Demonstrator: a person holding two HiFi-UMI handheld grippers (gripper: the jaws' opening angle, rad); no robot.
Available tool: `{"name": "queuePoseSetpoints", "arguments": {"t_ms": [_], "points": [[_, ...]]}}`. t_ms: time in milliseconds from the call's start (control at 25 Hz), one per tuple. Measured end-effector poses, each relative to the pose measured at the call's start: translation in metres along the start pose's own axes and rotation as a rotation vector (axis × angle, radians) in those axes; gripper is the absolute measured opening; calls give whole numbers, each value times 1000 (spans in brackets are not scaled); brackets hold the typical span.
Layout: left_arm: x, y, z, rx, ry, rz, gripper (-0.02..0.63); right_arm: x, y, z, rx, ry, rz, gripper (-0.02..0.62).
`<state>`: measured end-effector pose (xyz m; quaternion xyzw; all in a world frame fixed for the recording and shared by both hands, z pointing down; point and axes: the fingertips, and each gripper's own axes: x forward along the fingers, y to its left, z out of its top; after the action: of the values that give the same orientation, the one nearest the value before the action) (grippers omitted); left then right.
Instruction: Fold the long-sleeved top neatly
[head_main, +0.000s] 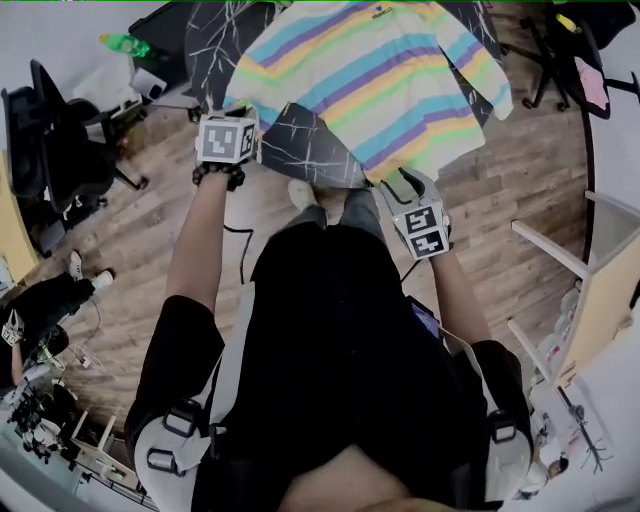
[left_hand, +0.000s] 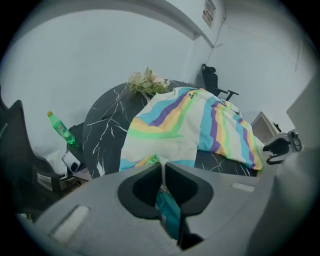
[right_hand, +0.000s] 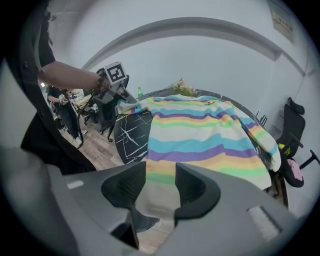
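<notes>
The striped long-sleeved top lies spread almost flat on the dark marbled counter, in the upper middle of the head view, with one sleeve trailing toward the upper right. No finished fold shows, so the task looks barely begun: sleeves and body are all left to fold. The left gripper has its jaws pressed together, pinching teal cloth at the top's left edge. The right gripper has its jaws spread, with the near hem lying loose between them.
</notes>
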<state>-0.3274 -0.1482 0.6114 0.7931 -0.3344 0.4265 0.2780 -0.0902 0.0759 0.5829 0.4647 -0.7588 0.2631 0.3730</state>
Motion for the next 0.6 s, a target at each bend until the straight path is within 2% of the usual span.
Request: {"name": "queuePoseSetpoints", "arguments": {"t_ms": [120, 240, 320, 360, 400, 600], "points": [[5, -8, 24, -46, -40, 16, 40, -9, -8, -1, 32, -21, 7, 186], [4, -21, 49, -106, -102, -19, 61, -13, -18, 4, 46, -45, 18, 183], [2, -29, 59, -103, -118, -39, 73, -13, -22, 9, 43, -60, 27, 183], [1, -32, 63, -99, -123, -47, 119, -13, -24, 12, 39, -68, 33, 182], [-1, -34, 65, -97, -126, -50, 137, -13, -25, 16, 34, -76, 38, 181], [-18, -30, 49, -80, -114, -19, 137, -12, -26, 28, -3, -92, 64, 181]]}}
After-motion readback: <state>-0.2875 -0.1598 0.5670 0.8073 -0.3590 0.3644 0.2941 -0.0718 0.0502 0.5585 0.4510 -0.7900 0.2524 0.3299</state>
